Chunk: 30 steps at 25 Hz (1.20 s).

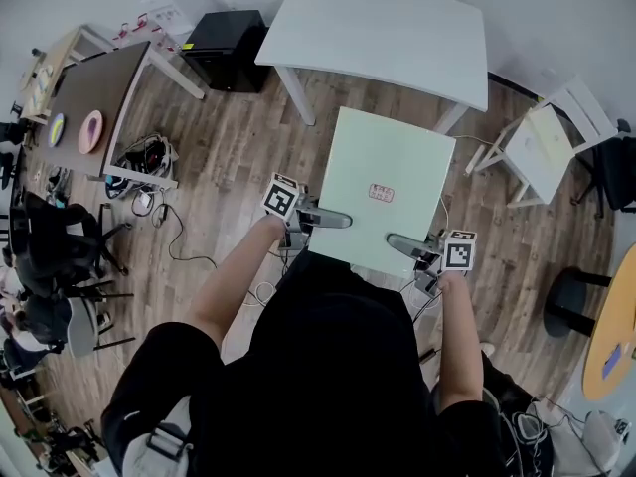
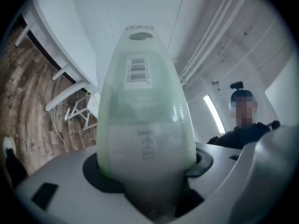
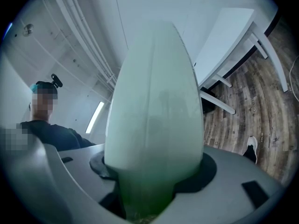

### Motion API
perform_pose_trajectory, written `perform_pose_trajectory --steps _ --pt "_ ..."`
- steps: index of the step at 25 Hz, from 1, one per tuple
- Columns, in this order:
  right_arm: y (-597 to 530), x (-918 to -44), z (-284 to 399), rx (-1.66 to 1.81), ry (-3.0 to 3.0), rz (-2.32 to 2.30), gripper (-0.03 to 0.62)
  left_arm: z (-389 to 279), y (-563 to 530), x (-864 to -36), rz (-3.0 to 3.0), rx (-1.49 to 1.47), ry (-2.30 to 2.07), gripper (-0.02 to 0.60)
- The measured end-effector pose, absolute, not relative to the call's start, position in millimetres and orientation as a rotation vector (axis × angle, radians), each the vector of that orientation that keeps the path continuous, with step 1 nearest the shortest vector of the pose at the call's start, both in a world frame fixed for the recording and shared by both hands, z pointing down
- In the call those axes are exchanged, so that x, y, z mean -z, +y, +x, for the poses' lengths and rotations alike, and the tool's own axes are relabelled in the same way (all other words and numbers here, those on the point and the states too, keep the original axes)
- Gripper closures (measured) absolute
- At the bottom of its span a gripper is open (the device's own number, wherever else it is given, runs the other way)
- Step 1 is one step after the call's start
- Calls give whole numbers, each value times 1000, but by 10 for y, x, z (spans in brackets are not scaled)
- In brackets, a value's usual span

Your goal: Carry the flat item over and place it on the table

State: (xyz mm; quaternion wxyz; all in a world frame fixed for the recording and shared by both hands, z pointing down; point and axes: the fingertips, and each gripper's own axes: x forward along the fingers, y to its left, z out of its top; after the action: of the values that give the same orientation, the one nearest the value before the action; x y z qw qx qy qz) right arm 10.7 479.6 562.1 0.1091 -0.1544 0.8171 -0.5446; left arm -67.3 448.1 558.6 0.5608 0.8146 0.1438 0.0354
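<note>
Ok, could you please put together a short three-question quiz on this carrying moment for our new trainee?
1. True or false: the pale green board already lies on the white table.
2. Which is clamped on the board: A) only the left claw, B) only the right claw, C) both?
3. Fill in: both claws grip the board by the edge ____ the person.

Key
1. False: it is held in the air over the wooden floor.
2. C.
3. nearest.
</note>
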Motion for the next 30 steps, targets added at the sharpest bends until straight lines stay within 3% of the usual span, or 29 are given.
perform_pose_trajectory --steps 30 --pt "1908 -5589 334 1684 2337 -544 298 -440 1573 -5607 1863 -94 404 247"
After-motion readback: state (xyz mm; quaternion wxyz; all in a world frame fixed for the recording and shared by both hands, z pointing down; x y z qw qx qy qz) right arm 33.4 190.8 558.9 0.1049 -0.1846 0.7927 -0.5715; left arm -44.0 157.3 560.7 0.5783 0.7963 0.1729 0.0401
